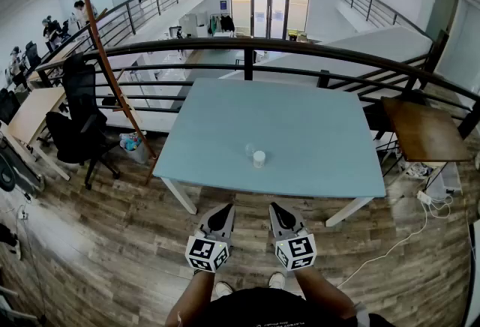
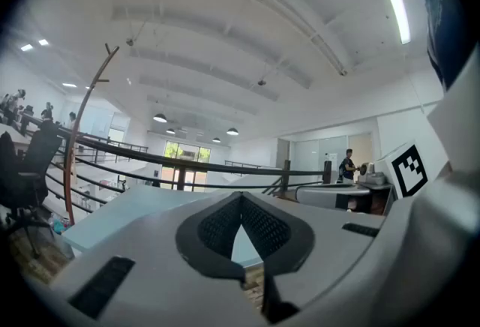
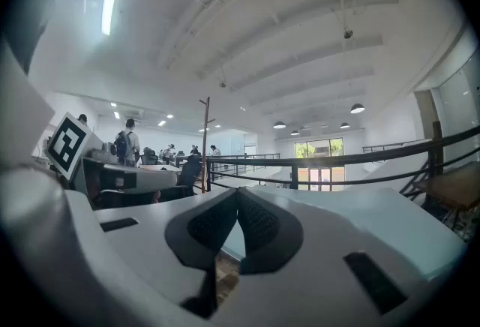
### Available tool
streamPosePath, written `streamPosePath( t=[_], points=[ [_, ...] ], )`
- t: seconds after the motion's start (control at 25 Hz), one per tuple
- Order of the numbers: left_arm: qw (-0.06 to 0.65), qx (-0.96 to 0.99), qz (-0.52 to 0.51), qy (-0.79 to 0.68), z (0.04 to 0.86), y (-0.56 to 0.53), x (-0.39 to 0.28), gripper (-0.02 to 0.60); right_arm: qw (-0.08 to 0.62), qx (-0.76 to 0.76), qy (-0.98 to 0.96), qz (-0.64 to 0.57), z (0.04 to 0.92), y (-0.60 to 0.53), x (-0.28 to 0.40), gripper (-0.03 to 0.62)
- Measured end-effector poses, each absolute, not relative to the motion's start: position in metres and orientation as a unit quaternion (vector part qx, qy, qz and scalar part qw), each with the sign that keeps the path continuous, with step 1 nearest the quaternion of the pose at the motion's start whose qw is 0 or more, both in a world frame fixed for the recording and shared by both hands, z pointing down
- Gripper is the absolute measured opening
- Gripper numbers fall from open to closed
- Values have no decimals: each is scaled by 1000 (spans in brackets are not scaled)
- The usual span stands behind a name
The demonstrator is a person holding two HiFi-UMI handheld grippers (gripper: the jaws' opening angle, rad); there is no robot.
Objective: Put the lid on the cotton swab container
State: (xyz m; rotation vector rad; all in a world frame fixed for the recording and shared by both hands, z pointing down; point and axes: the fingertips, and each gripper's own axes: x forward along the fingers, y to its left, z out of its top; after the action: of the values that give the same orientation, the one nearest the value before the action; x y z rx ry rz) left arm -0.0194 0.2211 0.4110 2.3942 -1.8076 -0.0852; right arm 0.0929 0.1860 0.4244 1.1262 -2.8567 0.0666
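A small white round container (image 1: 259, 159) stands near the middle of the light blue table (image 1: 315, 138). A clear round piece (image 1: 249, 149), which looks like the lid, lies just to its far left, touching or nearly touching it. Both grippers are held side by side above the wood floor, short of the table's near edge and well away from the container. My left gripper (image 1: 226, 208) has its jaws together with nothing between them, as the left gripper view (image 2: 241, 198) shows. My right gripper (image 1: 274, 207) is likewise shut and empty (image 3: 238, 194).
A dark metal railing (image 1: 247, 55) runs behind the table. A black office chair (image 1: 79, 130) and a leaning wooden pole (image 1: 112, 70) stand to the left, and a brown side table (image 1: 424, 130) to the right. A white cable (image 1: 397, 243) trails across the floor at right.
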Motion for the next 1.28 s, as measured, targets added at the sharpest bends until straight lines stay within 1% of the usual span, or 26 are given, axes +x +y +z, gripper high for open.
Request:
streamPosePath(
  t=[0.2,0.52,1.08,1.28],
  points=[
    [69,794,-23,-604,413,220,-27,9,13,349,-937,14,416,188,79,18],
    [52,788,-23,-612,409,237,-40,9,15,340,-940,14,421,205,64,18],
    [72,795,-1,-602,432,271,-106,9,-13,347,-937,27,425,233,-3,20],
    [79,793,-5,-604,439,271,-117,11,3,354,-935,22,430,233,-9,20]
  ],
)
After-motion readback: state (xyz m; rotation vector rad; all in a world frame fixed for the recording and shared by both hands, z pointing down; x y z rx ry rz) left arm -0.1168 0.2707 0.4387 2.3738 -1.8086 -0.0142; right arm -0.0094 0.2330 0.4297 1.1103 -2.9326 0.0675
